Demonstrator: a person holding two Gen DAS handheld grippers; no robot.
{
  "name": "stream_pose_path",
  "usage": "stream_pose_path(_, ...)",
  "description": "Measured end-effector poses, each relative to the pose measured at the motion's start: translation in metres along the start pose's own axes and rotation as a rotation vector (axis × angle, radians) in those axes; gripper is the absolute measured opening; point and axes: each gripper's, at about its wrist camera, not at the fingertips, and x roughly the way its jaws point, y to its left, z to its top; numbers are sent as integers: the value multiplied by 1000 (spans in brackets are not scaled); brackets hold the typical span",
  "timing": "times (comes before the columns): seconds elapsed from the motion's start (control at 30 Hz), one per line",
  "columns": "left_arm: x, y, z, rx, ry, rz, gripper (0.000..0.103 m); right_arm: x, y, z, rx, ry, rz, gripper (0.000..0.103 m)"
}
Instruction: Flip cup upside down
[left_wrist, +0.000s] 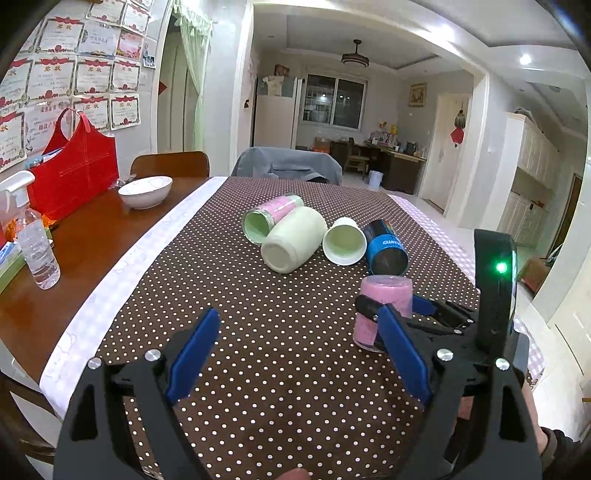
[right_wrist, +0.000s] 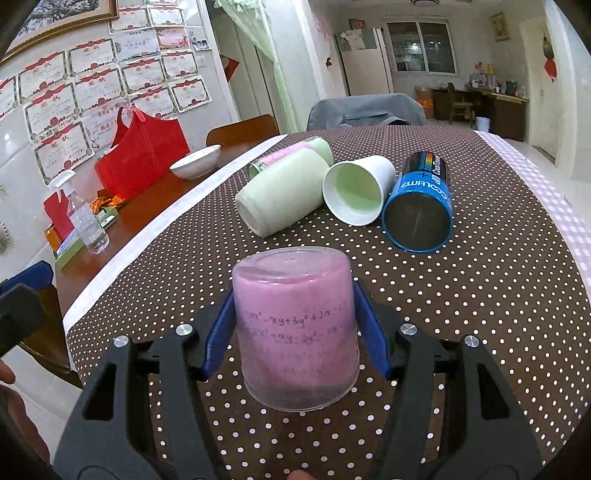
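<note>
A clear pink cup (right_wrist: 295, 332) with formulas printed on it stands mouth down on the dotted tablecloth (right_wrist: 480, 295). My right gripper (right_wrist: 293, 336) is shut on it, a blue pad on each side. The left wrist view shows the same pink cup (left_wrist: 384, 302) at the right, between the right gripper's pads. My left gripper (left_wrist: 295, 354) is open and empty over the cloth, left of the cup. Other cups lie on their sides beyond: a pale green mug (right_wrist: 280, 192), a white cup (right_wrist: 358, 188), a blue cup (right_wrist: 421, 206) and a pink-green cup (left_wrist: 273, 214).
A white bowl (left_wrist: 146, 190), a red bag (left_wrist: 74, 166) and a spray bottle (left_wrist: 33, 240) stand on the bare wood at the left. Two chairs (left_wrist: 288, 164) stand at the table's far edge. The cloth's right edge drops to the floor.
</note>
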Motion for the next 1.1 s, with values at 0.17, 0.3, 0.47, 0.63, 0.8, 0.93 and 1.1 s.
stream_pose_path(0.17, -1, 0, 1, 2, -3, -1, 86, 1, 2, -4, 2, 25, 7, 64)
stream_pose_path(0.3, -3, 0, 2, 3, -9, 1, 86, -2, 3, -8, -2, 37, 13, 77)
stream_pose_path(0.47, -7, -1, 3, 4, -16, 2, 86, -14, 1, -8, 31, 27, 43, 85)
stream_pose_path(0.63, -12, -5, 4, 9, -30, 4, 86, -26, -4, 1, 79, 17, 85, 97)
stream_pose_path(0.8, -17, -8, 7, 14, -45, 11, 86, -38, -11, 11, 129, -3, 80, 97)
stream_pose_path(0.93, -20, -10, 9, 17, -49, 18, 88, -50, -17, 17, 156, -15, 88, 97)
stream_pose_path(1.1, -24, -17, 10, 33, -49, 21, 89, -66, -23, 23, 177, -29, 65, 97)
